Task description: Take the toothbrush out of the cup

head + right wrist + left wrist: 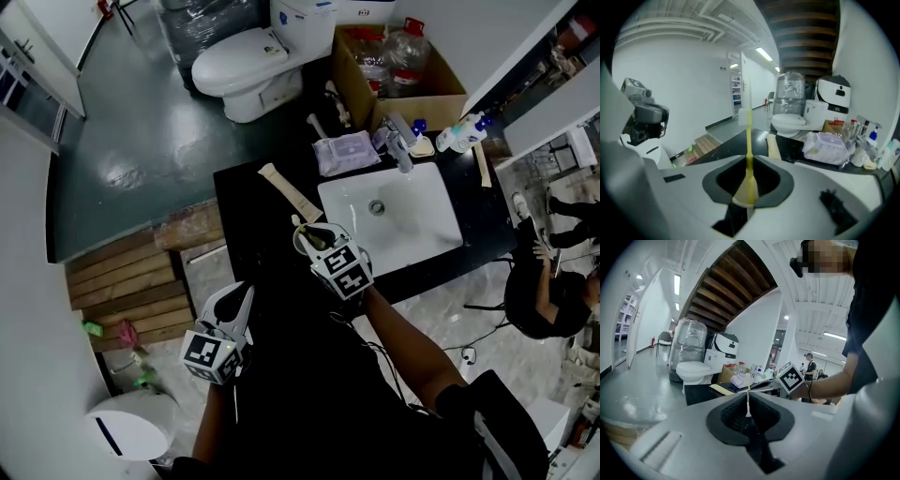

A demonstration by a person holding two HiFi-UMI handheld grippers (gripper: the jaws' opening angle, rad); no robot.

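A: OK, status. The right hand-held gripper (748,159) is pinching the yellow toothbrush (749,136) low on the handle, with the bristles pointing up and away. In the head view it sits right over the cup (302,240), which stands on the black tabletop (246,202) just beside the sink (417,220).

B: Is the brush clear of the cup?

A: Can't tell, the gripper body covers the lower end. The left hand-held gripper (748,394) is pressed together with nothing in it, held low and well apart from the cup. So nothing steadies the cup.

B: That's the risk then. If the handle end catches the rim on a sideways pull, the cup likely tips.

A: Agreed. The grip also looks to be on the tapered part of the handle, so a jerk could let the brush pivot or slip out. The wooden strip (286,192) lies near the cup and is easy to knock.

B: Pull straight up first, then move sideways.
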